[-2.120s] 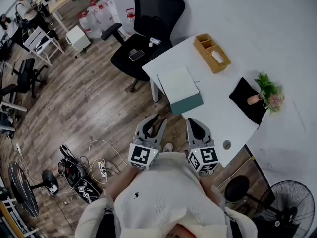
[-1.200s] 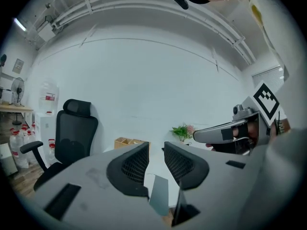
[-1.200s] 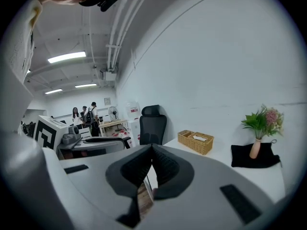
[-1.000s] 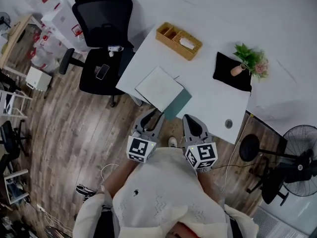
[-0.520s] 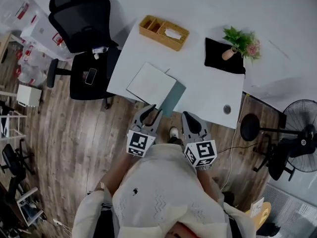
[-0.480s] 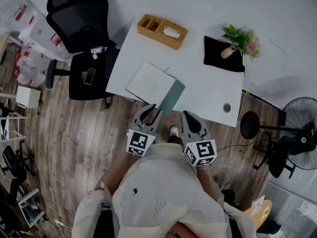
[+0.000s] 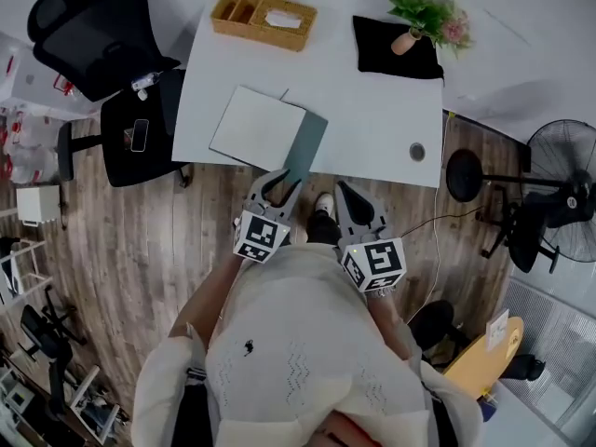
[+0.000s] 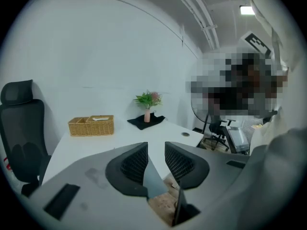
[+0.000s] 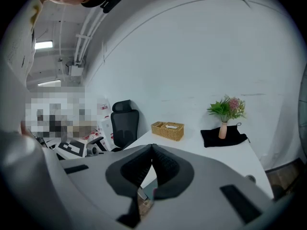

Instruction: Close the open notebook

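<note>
Left tool (image 7: 279, 177) is slightly open and empty; right tool (image 7: 343, 186) is closed and empty. Both point at the desk (image 7: 372, 124) from its near edge, by the notebook (image 7: 259, 128).

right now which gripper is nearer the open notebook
Left. The left gripper is just in front of the notebook, at its near edge; the right gripper is off to the right, clear of it.

We see a white surface (image 7: 372, 110). An open notebook (image 7: 256, 128) lies flat at its near edge, toward the left corner. A wicker basket (image 7: 264, 20) sits at the far left corner, a black cloth (image 7: 382, 60) at the far right edge, and a small round cap (image 7: 416, 151) near the near right corner.
</note>
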`<action>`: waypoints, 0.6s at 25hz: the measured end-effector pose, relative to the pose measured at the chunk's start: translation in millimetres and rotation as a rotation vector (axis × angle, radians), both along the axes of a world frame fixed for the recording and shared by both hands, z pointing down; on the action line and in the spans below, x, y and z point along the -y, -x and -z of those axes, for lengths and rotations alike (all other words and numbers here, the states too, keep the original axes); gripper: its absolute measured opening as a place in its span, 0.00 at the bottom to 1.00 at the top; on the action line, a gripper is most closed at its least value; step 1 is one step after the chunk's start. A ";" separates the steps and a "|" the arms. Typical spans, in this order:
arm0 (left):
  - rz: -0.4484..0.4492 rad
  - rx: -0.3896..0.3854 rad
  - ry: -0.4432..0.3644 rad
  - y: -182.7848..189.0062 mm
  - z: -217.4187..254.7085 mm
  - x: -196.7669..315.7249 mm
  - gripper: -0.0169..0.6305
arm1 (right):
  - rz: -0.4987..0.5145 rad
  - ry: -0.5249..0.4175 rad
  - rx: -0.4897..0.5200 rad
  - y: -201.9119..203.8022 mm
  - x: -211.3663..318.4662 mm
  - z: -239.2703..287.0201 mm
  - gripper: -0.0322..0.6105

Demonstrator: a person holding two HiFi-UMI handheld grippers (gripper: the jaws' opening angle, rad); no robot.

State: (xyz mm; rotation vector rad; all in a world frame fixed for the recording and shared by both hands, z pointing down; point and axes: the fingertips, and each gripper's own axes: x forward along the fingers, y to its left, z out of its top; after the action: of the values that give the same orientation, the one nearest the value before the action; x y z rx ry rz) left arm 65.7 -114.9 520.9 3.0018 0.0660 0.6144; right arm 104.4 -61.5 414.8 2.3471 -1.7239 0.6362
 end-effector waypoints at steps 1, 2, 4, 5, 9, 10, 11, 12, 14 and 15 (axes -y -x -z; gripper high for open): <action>-0.021 0.015 -0.009 -1.2 -7.4 -4.1 0.19 | -0.008 0.004 0.002 -0.8 -1.5 -0.9 0.05; -0.040 0.025 -0.020 -3.0 -13.2 -7.6 0.20 | -0.015 0.007 0.004 -1.9 -2.9 -1.8 0.05; -0.073 0.043 -0.033 -6.6 -23.0 -13.5 0.20 | -0.027 0.013 0.007 -4.5 -4.7 -3.9 0.05; -0.087 0.054 -0.035 -7.8 -27.8 -16.5 0.20 | -0.032 0.015 0.008 -5.7 -5.5 -5.1 0.05; -0.134 0.105 -0.047 -7.3 -48.0 -31.3 0.20 | -0.055 0.032 0.026 -6.1 -13.1 -10.4 0.05; -0.142 0.118 -0.050 -7.3 -53.1 -34.6 0.20 | -0.059 0.037 0.031 -6.3 -15.4 -12.0 0.05; -0.150 0.131 -0.054 -7.7 -58.4 -37.0 0.20 | -0.062 0.040 0.035 -6.8 -17.3 -13.8 0.05; -0.158 0.143 -0.059 -8.0 -63.8 -38.9 0.20 | -0.064 0.044 0.039 -7.2 -18.7 -16.0 0.05; -0.175 0.166 -0.071 -6.7 -74.3 -42.0 0.20 | -0.069 0.052 0.049 -6.0 -21.5 -21.0 0.05; -0.184 0.177 -0.079 -5.4 -79.4 -43.7 0.20 | -0.072 0.058 0.054 -4.9 -23.1 -23.6 0.05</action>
State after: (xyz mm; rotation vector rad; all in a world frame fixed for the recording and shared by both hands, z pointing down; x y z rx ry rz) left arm 71.1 -71.2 600.2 3.0230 0.3163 0.9191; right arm 109.2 -38.4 438.4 2.3825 -1.6263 0.7576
